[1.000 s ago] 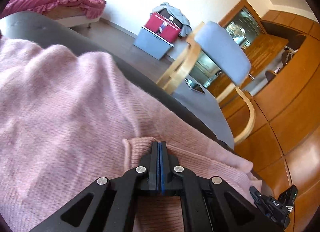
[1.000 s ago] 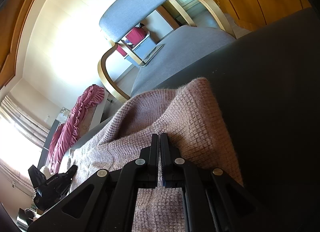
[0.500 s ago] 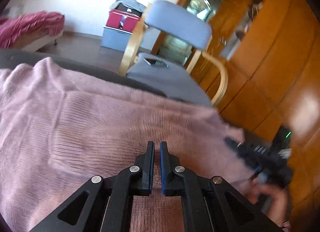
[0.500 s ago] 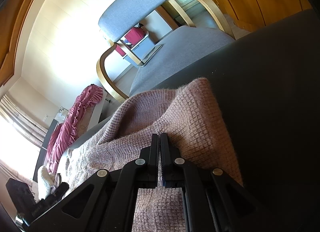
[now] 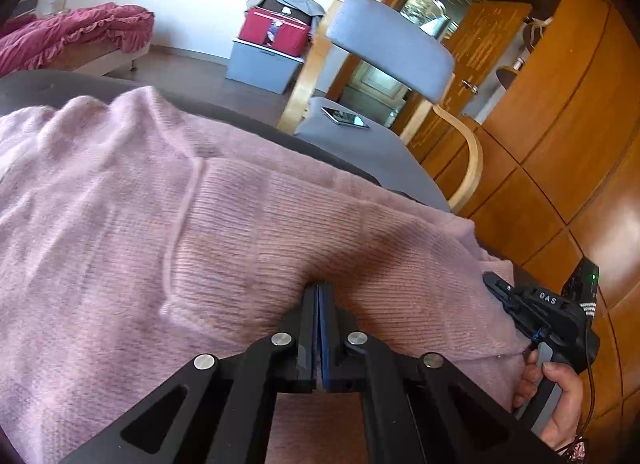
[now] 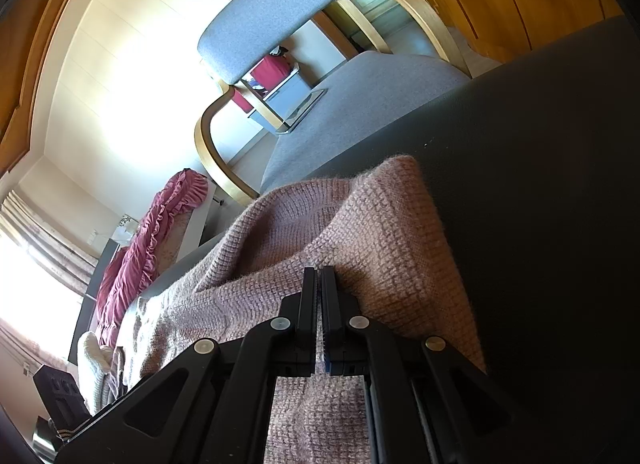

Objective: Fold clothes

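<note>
Left wrist view: pink ribbed knit sweater [image 5: 208,232] fills most of the frame, spread over a dark grey table surface [image 5: 60,82], with a fold ridge running down its middle. Behind the table stands a bentwood chair with grey-blue padded back and seat [image 5: 390,48]; a dark flat phone or tablet [image 5: 345,117] lies on the seat. Right of it, orange-brown wood panelled cabinets [image 5: 560,136]. Far left, a bed with a ruffled magenta cover [image 5: 76,30]; at the wall, a red bag on a grey storage box [image 5: 276,30]. Left gripper [image 5: 319,292], black linkage with blue pads, jaws fully closed, tips pressed into the sweater with a pinch of knit between them; fabric puckers around the tips. Lower right, the right gripper [image 5: 494,284] points in at the sweater's near corner, with the person's right hand [image 5: 554,396] around its handle; jaw state not readable from this view. Right wrist view: same sweater [image 6: 320,248] draped on the dark table [image 6: 540,184], corner lifted into a peak just ahead of the tips. Right gripper [image 6: 319,276] jaws closed, with a thin strip of knit caught between the pads. Chair [image 6: 272,12] and magenta bed cover [image 6: 144,248] sit behind, tilted in the frame. Lower left, part of the left gripper's black body [image 6: 60,400] is at the frame edge, beside a cream-white cloth [image 6: 94,360].
</note>
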{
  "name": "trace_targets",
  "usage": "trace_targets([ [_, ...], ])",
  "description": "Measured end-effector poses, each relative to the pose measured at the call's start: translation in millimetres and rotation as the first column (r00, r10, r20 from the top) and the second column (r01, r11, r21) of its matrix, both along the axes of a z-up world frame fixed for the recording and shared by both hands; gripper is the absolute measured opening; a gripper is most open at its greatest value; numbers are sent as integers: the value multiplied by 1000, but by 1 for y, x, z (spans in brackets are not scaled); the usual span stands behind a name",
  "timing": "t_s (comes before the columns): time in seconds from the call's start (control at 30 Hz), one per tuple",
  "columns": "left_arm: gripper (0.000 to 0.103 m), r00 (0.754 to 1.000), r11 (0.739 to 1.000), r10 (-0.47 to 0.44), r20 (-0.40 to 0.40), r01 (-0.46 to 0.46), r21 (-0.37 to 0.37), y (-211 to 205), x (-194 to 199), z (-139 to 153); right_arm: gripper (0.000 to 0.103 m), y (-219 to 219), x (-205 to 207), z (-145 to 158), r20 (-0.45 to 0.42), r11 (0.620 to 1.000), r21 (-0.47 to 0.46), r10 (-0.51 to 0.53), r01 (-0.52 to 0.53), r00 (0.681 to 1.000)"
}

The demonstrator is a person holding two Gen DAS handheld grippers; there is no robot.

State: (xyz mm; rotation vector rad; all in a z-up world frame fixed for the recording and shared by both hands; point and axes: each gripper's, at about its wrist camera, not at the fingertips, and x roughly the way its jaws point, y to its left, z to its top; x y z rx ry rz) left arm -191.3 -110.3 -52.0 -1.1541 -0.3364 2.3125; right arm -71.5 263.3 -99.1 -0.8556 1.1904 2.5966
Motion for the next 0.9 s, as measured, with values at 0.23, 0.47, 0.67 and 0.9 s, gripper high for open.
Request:
trace_targets([
  [0.23,1,975,975,223,22,-222,-28,-48,-12,-4,1,1,-1,0,0,1000,-1,0,0,1000],
  [0.47,2,985,985,167,-54,-169,-42,-16,-2,23,1,0,-1,0,6,1000,6,-3,3,1000],
  [0.67,5,987,967,25,-160,-65,-245,40,-7,19,4,-1,12,16,-34,1000,9,14,-13,999],
  [0.9,5,998,998,57,-25,-58,-26,-2,-26,1,5,22,46,39,-108,992,77,-88,97,990],
])
